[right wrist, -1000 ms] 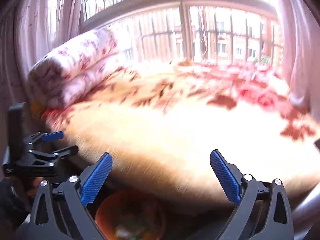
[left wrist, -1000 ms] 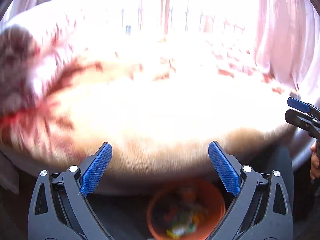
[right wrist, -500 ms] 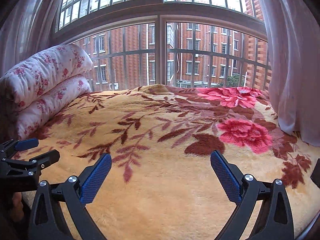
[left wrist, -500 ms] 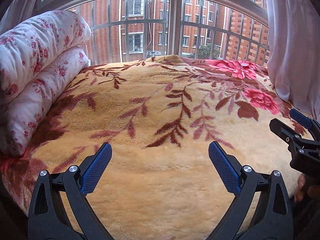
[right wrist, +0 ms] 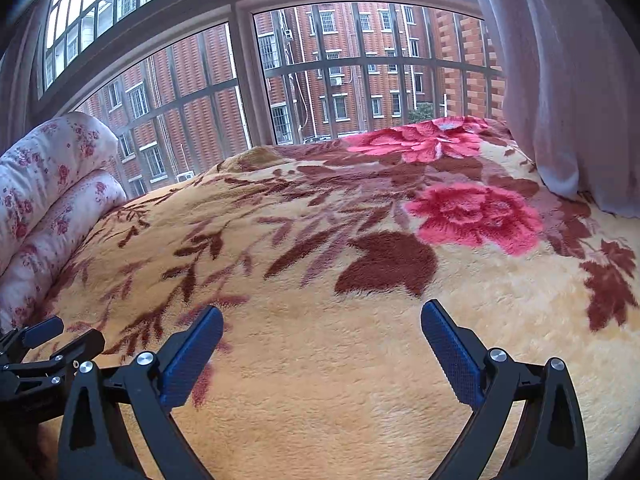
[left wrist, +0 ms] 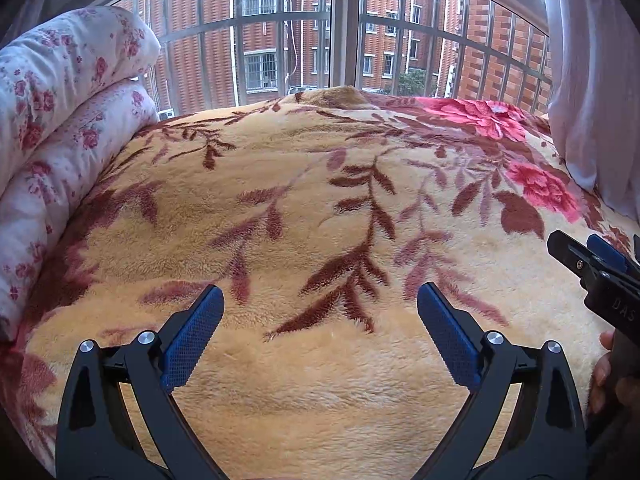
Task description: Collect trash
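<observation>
Both grippers have lifted since a second ago; the orange bin with the trash has dropped out of sight. The quilt (left wrist: 60,128) lies left, the left gripper (left wrist: 320,308) and right gripper (right wrist: 322,328) hover, jaws spread and empty, over the blanket (left wrist: 320,208), the curtain (right wrist: 560,80) right.

We get soft, even daylight from the window (right wrist: 320,80) ahead; both views sharp, no glare, strong fisheye bending, dark vignette at corners.

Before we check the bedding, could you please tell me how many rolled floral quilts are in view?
2: both white, pink-flowered rolled quilts are stacked at the bed's left edge, upper roll on lower roll.
</observation>
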{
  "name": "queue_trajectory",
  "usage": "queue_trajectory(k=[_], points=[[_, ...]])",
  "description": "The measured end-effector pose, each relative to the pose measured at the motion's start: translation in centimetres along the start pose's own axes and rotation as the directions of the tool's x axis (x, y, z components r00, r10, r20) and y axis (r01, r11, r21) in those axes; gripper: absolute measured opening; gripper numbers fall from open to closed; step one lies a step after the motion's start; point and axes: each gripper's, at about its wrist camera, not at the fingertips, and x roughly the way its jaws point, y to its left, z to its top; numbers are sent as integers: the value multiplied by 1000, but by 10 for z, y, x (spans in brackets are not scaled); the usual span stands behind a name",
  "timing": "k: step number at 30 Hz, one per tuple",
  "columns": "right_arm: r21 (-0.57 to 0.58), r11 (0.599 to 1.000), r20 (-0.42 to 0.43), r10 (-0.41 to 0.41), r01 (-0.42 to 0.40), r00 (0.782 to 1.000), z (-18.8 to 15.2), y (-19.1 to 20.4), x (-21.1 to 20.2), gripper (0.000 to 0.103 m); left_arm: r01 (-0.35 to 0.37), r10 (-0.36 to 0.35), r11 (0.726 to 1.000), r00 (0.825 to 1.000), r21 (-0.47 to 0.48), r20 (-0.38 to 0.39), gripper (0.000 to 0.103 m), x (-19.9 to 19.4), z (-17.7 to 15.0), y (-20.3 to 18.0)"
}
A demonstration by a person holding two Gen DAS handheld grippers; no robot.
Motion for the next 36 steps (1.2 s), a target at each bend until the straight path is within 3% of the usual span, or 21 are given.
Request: queue_trajectory(k=[14,36], points=[[-79,997,-6,-3,3,1000,-15,13,5,98,-41,41,997,999,-66,1,95,7,-5,9],[-70,997,5,-13,14,1000,-19,12,6,98,-41,36,994,998,-103,-46,95,16,-11,17]])
